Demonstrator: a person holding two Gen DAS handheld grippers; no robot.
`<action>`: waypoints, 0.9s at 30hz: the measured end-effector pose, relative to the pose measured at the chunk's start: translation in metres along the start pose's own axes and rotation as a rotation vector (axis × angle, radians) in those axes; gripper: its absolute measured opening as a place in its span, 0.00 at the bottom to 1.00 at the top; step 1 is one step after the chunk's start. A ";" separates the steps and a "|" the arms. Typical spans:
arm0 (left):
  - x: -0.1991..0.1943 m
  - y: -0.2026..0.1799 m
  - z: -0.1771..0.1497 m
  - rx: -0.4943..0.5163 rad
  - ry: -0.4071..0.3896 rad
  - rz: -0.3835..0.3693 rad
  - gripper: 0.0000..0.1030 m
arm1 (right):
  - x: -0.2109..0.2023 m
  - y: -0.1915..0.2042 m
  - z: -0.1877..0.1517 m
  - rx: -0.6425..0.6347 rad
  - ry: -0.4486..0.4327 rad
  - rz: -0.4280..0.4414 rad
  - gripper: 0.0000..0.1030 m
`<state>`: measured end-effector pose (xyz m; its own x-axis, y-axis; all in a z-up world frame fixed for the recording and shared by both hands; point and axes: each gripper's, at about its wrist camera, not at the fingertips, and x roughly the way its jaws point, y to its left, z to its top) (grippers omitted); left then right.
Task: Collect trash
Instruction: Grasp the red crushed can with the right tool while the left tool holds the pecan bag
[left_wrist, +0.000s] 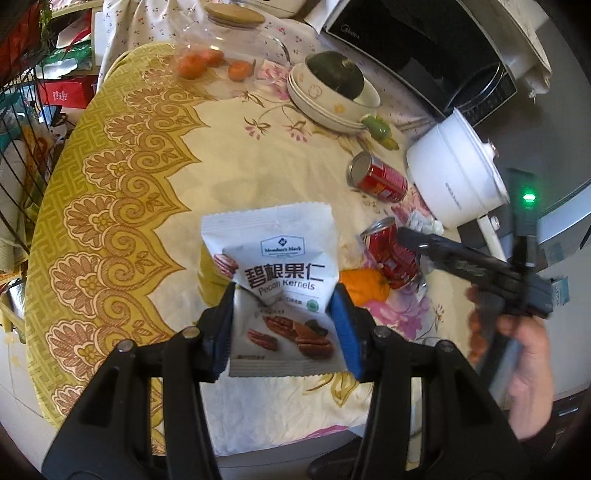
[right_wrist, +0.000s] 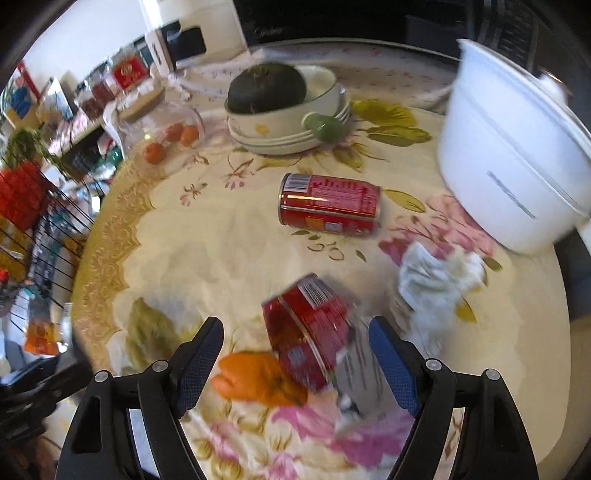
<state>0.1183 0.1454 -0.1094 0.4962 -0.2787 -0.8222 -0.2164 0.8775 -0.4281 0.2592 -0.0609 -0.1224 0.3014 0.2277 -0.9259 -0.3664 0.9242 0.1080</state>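
My left gripper (left_wrist: 282, 302) is shut on a white pecan kernels bag (left_wrist: 277, 273) and holds it above the table. My right gripper (right_wrist: 295, 339) is open, jaws wide, just over a crushed red can (right_wrist: 310, 328) that lies between the fingers beside an orange peel (right_wrist: 258, 376) and a silvery wrapper (right_wrist: 360, 373). In the left wrist view the right gripper (left_wrist: 410, 236) reaches over that crushed can (left_wrist: 391, 254), with the peel (left_wrist: 365, 286) next to it. A second red can (right_wrist: 328, 205) lies on its side farther back, also in the left wrist view (left_wrist: 378, 177). A crumpled white tissue (right_wrist: 436, 277) lies to the right.
A white electric pot (right_wrist: 509, 162) stands at the right. Stacked bowls holding a dark green squash (right_wrist: 280, 107) sit at the back, with a glass jar of small oranges (right_wrist: 166, 125) to the left. A wire rack (right_wrist: 33, 206) stands off the table's left edge.
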 end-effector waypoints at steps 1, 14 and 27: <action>-0.001 0.000 0.001 -0.006 -0.003 -0.004 0.49 | 0.005 0.002 0.002 -0.013 0.008 -0.015 0.80; 0.000 -0.001 0.009 -0.039 0.005 -0.032 0.49 | 0.047 0.014 0.007 -0.161 0.066 -0.170 0.70; 0.000 -0.009 0.006 -0.045 0.010 -0.080 0.49 | 0.027 0.004 0.014 -0.096 0.087 -0.141 0.66</action>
<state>0.1252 0.1393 -0.1038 0.5049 -0.3513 -0.7884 -0.2138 0.8341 -0.5085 0.2786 -0.0468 -0.1414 0.2804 0.0665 -0.9576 -0.4092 0.9107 -0.0565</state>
